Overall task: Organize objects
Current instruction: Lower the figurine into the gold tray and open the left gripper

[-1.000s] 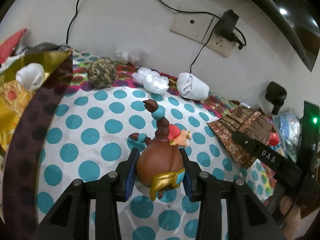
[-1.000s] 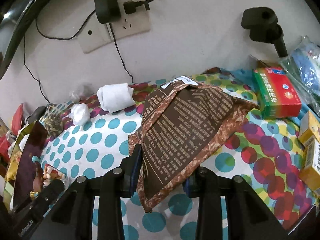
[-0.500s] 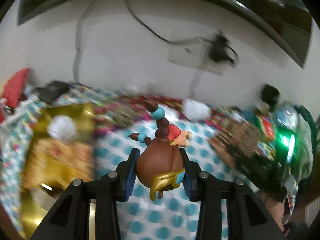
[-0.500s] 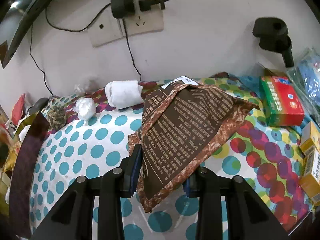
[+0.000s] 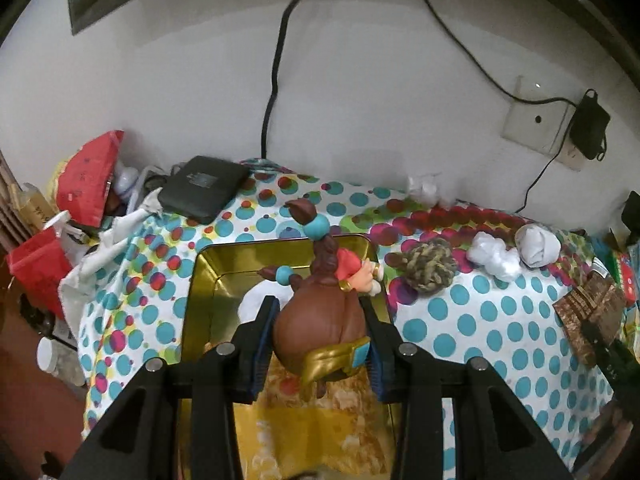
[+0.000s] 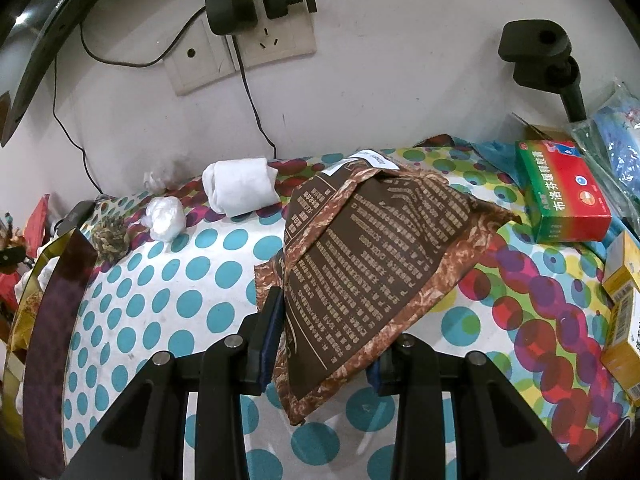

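My left gripper (image 5: pixel 320 320) is shut on a brown-haired toy figurine (image 5: pixel 316 328) with blue hair beads and holds it above an open gold tin box (image 5: pixel 200 304), which holds a white wad and a yellow packet. My right gripper (image 6: pixel 324 332) is shut on a brown printed snack bag (image 6: pixel 372 264) that lies across the polka-dot cloth (image 6: pixel 160 320). The same bag shows at the right edge of the left wrist view (image 5: pixel 588 312). The tin and its dark lid (image 6: pixel 60 300) show at the left of the right wrist view.
A rope ball (image 5: pixel 430 270), a crumpled white wad (image 5: pixel 494 258) and a rolled white sock (image 5: pixel 538 244) lie along the back. A black device (image 5: pixel 204 188) and red bags (image 5: pixel 88 176) sit at the far left. A green-red box (image 6: pixel 560 192) and yellow boxes (image 6: pixel 624 320) stand at right.
My left gripper has swung left with the figurine, from over the dotted cloth to above the gold tin. My right gripper has stayed shut on the brown bag, with little shift.
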